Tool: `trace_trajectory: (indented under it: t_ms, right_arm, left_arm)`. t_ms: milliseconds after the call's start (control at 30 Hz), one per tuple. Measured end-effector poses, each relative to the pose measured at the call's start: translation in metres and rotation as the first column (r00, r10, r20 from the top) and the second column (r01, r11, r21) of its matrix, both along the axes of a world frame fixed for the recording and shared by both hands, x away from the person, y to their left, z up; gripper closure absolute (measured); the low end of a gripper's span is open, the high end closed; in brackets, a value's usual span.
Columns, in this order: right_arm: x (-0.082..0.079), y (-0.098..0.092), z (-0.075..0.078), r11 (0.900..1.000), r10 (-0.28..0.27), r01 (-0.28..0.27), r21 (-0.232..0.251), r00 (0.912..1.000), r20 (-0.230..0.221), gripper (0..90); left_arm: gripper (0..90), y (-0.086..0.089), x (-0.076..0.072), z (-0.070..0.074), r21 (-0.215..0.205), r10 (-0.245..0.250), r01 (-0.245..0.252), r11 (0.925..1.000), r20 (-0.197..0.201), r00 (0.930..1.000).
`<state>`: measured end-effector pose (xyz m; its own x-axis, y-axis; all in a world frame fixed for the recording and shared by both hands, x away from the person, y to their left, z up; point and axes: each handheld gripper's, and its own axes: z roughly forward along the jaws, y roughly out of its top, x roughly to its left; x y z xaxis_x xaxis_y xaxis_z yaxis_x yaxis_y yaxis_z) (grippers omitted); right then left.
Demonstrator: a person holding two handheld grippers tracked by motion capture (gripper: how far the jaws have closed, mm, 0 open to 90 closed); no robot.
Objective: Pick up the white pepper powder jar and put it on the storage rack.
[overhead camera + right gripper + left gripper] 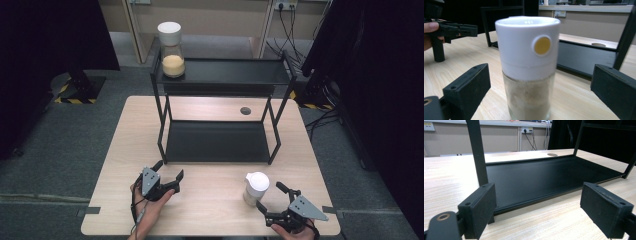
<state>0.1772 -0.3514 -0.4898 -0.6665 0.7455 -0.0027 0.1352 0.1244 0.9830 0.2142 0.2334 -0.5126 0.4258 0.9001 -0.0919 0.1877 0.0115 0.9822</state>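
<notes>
Your right gripper [270, 196] stands with its jaws wide, one on each side of the glass jar with the tall white cap and pale powder inside [255, 188], and neither pad touches it. The jar stands upright on the light wooden table [210, 200], near the front edge and just in front of the black metal two-tier rack [220, 142]. Your left gripper [169, 175] rests over the table with its jaws wide and nothing between them, facing the rack's lower shelf.

The risk I see is a tip: the jar is tall, narrow and heavy at the cap, so if one pad meets it before the other, it may slide or topple toward the table edge. Gripping the smooth cap rather than the glass could let it slip, in my judgement.

The rack's front right post [274, 145] stands near the jar, so a lift onto either shelf has to clear it. A second jar with a white cap and yellow grains [172, 50] already holds the upper shelf's left end.
</notes>
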Motion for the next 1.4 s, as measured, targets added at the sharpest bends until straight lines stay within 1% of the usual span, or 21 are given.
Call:
trace_trajectory:
  t_ms: [133,167,233,333,400,433,467,633,667,733,767,900,1033,1067,1133,1167,1233,1267,1300,1400]
  right_arm:
    - [0.006,0.006,0.003,1.0,0.008,-0.008,-0.011,0.9999,-0.007,2.6]
    - [0.007,0.008,0.003,1.0,0.01,-0.01,-0.014,0.9999,-0.007,2.9]
    - [0.009,0.009,0.004,1.0,0.015,-0.015,-0.016,0.9998,-0.01,3.6]
    - [0.015,0.015,0.005,0.999,0.034,-0.035,-0.04,0.9993,-0.016,8.1]
    - [0.018,0.017,0.006,0.998,0.039,-0.04,-0.047,0.9991,-0.018,11.9]
    - [0.018,0.017,0.006,0.998,0.039,-0.04,-0.047,0.9991,-0.018,11.9]
    - [0.021,0.019,0.006,0.997,0.045,-0.046,-0.055,0.9988,-0.019,15.8]
    - [0.024,0.021,0.005,0.997,0.04,-0.041,-0.068,0.999,-0.019,25.3]
    - [0.024,0.021,0.005,0.997,0.04,-0.041,-0.068,0.999,-0.019,25.3]
    - [0.026,0.022,0.005,0.996,0.046,-0.047,-0.081,0.9988,-0.018,29.8]
    - [0.026,0.022,0.005,0.996,0.046,-0.047,-0.081,0.9988,-0.018,29.8]
    - [0.025,0.023,0.007,0.996,0.04,-0.042,-0.078,0.9987,-0.031,30.6]
    - [0.022,0.025,0.008,0.997,0.034,-0.036,-0.072,0.9989,-0.032,30.6]
    - [0.019,0.027,0.01,0.998,0.022,-0.024,-0.055,0.9994,-0.026,30.6]
    - [0.015,0.029,0.013,0.999,0.007,-0.008,-0.043,0.9999,-0.007,30.6]
    - [0.015,0.029,0.013,0.999,0.007,-0.008,-0.043,0.9999,-0.007,30.6]
    - [0.012,0.032,0.016,1.0,-0.01,0.01,-0.025,0.9999,0.01,30.6]
    - [0.009,0.035,0.019,0.999,-0.031,0.031,-0.009,0.9992,0.025,30.7]
    - [0.009,0.035,0.019,0.999,-0.031,0.031,-0.009,0.9992,0.025,30.7]
    - [0.007,0.039,0.026,0.998,-0.057,0.057,0.003,0.9973,0.047,30.7]
  left_arm:
    - [12.9,0.0,0.0,0.0,-0.002,0.0,0.0,1.0,0.0,1.0]
    - [12.9,0.0,0.0,0.0,0.007,-0.002,0.002,1.0,0.004,1.0]
    - [12.9,-0.001,0.0,0.0,0.01,-0.003,0.003,0.9999,0.005,1.0]
    - [12.9,0.0,0.0,0.0,0.004,-0.002,0.002,1.0,0.004,1.0]
    - [12.9,0.0,0.0,0.0,0.006,-0.002,0.002,1.0,0.003,1.0]
    - [12.9,0.0,0.0,0.0,0.006,-0.002,0.002,1.0,0.003,1.0]
    - [12.9,-0.001,0.0,0.0,0.01,-0.003,0.003,0.9999,0.004,1.0]
    - [12.9,0.0,0.0,0.0,0.008,-0.004,0.004,1.0,0.005,1.0]
    - [12.9,0.0,0.0,0.0,0.009,-0.004,0.004,1.0,0.004,1.0]
    - [12.9,0.0,0.0,0.001,0.01,-0.005,0.005,0.9999,0.002,1.0]
    - [12.9,-0.001,0.0,0.001,0.011,-0.005,0.005,0.9999,0.002,1.0]
    - [12.9,-0.001,-0.001,0.0,0.01,-0.004,0.004,0.9999,0.005,1.0]
    - [12.9,0.0,0.0,0.0,0.008,-0.004,0.004,1.0,0.002,1.0]
    - [12.9,0.0,0.0,0.0,0.008,-0.004,0.004,1.0,0.003,1.0]
    - [12.9,0.0,0.0,0.0,0.008,-0.005,0.005,1.0,0.004,1.0]
    - [13.0,0.0,0.0,0.0,0.008,-0.005,0.005,1.0,0.004,1.0]
    - [13.0,0.0,0.0,0.0,0.009,-0.005,0.005,1.0,0.005,1.0]
    - [13.0,0.0,0.0,0.0,0.009,-0.005,0.005,1.0,0.005,1.0]
    - [13.0,0.0,-0.001,0.0,0.008,-0.005,0.005,1.0,0.006,1.0]
    - [12.9,0.0,-0.001,0.0,0.009,-0.006,0.005,0.9999,0.006,1.0]
